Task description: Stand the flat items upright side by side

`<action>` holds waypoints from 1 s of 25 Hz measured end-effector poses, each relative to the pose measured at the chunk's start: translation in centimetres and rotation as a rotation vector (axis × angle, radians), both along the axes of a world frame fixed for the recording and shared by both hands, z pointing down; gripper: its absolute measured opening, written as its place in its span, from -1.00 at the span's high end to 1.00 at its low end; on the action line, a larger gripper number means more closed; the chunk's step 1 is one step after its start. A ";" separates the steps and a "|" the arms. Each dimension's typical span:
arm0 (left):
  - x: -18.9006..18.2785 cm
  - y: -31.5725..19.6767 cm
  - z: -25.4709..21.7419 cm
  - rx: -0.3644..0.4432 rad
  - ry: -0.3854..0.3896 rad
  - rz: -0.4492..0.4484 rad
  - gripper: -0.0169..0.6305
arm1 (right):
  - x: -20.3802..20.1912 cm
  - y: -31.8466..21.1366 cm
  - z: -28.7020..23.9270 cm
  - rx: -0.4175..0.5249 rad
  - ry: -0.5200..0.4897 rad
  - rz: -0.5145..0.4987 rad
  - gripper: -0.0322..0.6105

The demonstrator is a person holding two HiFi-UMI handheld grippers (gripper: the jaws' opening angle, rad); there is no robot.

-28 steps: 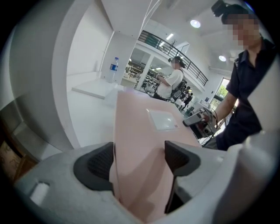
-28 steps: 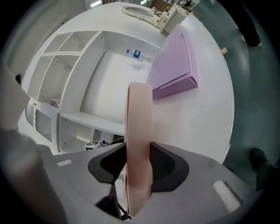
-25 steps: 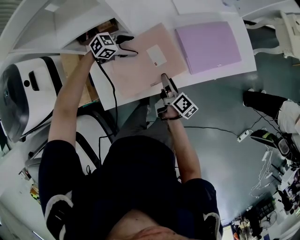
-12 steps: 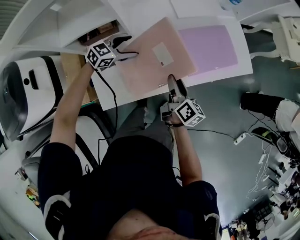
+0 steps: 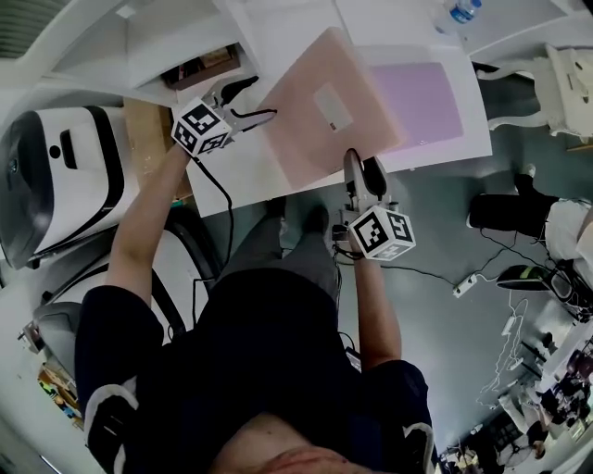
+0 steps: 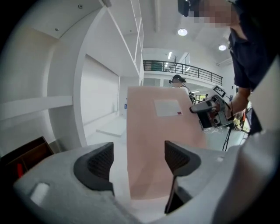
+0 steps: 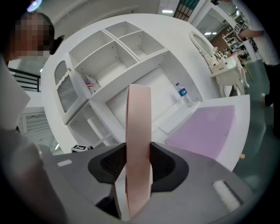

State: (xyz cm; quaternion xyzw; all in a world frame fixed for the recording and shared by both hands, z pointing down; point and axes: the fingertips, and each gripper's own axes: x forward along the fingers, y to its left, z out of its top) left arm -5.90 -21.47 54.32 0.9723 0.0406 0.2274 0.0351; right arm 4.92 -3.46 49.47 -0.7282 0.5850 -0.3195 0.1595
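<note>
A pink flat folder [image 5: 324,111] with a white label is raised off the white table [image 5: 236,176] and tilted up. My right gripper [image 5: 363,171] is shut on its near edge; in the right gripper view the folder [image 7: 138,131] stands edge-on between the pads of the right gripper [image 7: 138,164]. My left gripper [image 5: 259,97] is open by the folder's left edge. In the left gripper view the folder's face [image 6: 162,140] rises just past the spread jaws of the left gripper [image 6: 138,159]. A purple folder [image 5: 417,102] lies flat on the table, also visible in the right gripper view [image 7: 205,127].
A white shelf unit [image 7: 113,57] with open compartments stands behind the table. A water bottle [image 5: 460,13] is at the back right. A white machine [image 5: 56,176] is at the left, a white chair [image 5: 565,65] and another person's legs [image 5: 519,208] at the right.
Both grippers have risen. The pink folder has gone from lying flat to raised and tilted, and now covers part of the purple folder in the head view. The right gripper has rolled.
</note>
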 end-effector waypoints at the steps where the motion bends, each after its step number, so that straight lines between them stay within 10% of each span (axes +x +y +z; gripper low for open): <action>1: -0.1 0.1 -0.4 0.006 0.012 -0.016 -0.22 | 0.2 0.0 -0.5 0.000 0.028 -0.005 0.41; 25: -4.9 1.8 -11.1 0.228 0.202 -0.426 -0.22 | 2.4 -6.3 -9.6 0.047 0.560 -0.121 0.41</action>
